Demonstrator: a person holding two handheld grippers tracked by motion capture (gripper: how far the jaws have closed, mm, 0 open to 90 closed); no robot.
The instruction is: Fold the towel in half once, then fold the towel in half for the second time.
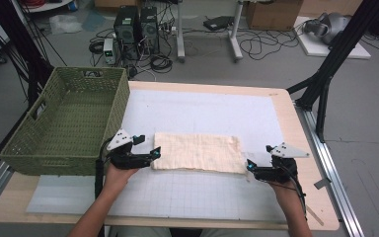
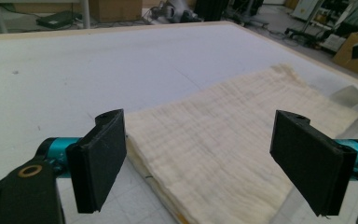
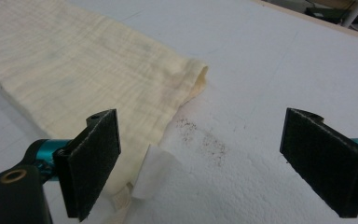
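— Cream, crinkled weave: the folded cloth (image 1: 197, 152) lies flat in a long rectangle near the front of the white mat (image 1: 202, 111), layered edges showing on the left gripper's side.

— And the surface, the room?

— A pale wooden table (image 1: 296, 148), a green woven basket (image 1: 64, 123) at its left edge; grey floor behind with cables and computer towers (image 1: 137, 27).

— The claws?

— The left gripper (image 1: 155, 153) is spread wide at the cloth's left end, the right gripper (image 1: 249, 167) spread wide at its right corner — neither pinching it. A small white tag (image 3: 154, 170) pokes out there, beside brownish specks (image 3: 205, 140).
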